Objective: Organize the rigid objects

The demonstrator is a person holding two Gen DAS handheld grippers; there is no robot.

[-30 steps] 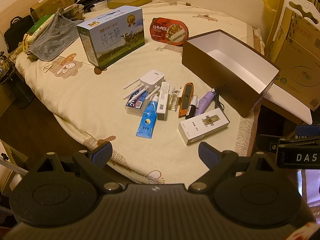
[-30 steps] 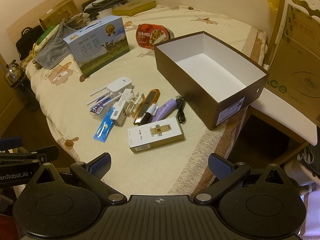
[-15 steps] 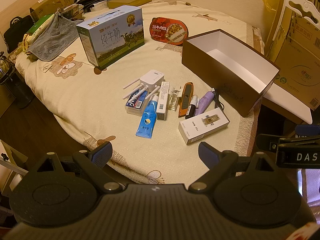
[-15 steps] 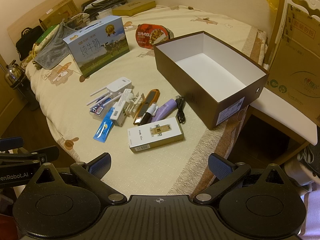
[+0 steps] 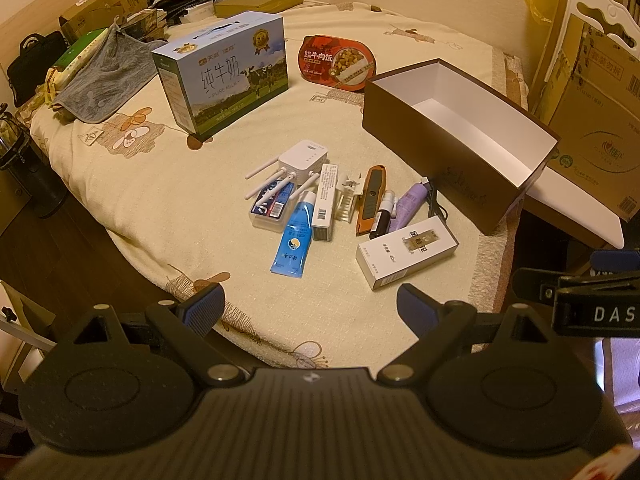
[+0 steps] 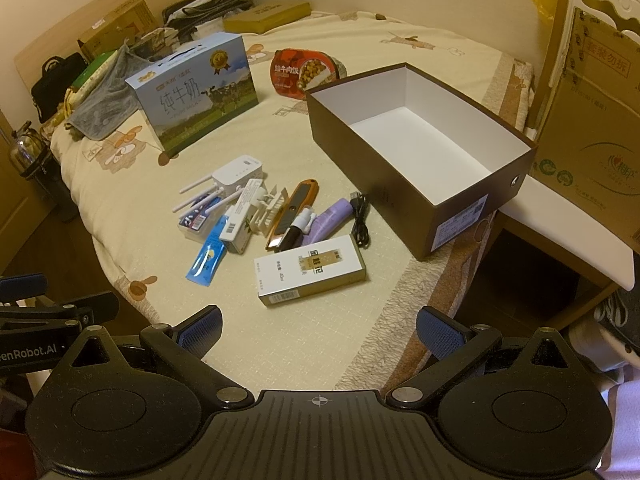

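A cluster of small items lies on the bedspread: a white router (image 5: 301, 160) (image 6: 236, 171), a blue tube (image 5: 294, 240) (image 6: 208, 258), a narrow white carton (image 5: 323, 202), an orange utility knife (image 5: 370, 200) (image 6: 294, 210), a purple bottle (image 5: 408, 206) (image 6: 330, 220), a black cable (image 6: 360, 216) and a white-and-gold carton (image 5: 406, 252) (image 6: 312, 270). An empty brown box with a white inside (image 5: 460, 136) (image 6: 416, 152) stands to their right. My left gripper (image 5: 310, 304) and right gripper (image 6: 318, 324) are open and empty, well short of the items.
A blue milk carton box (image 5: 224, 76) (image 6: 196, 92) and a red food tray (image 5: 338, 62) (image 6: 306, 70) stand behind the cluster. Clothes, bags and cardboard boxes (image 5: 100, 4) line the far left. Large cardboard boxes (image 6: 588, 128) stand at the right, past the bed edge.
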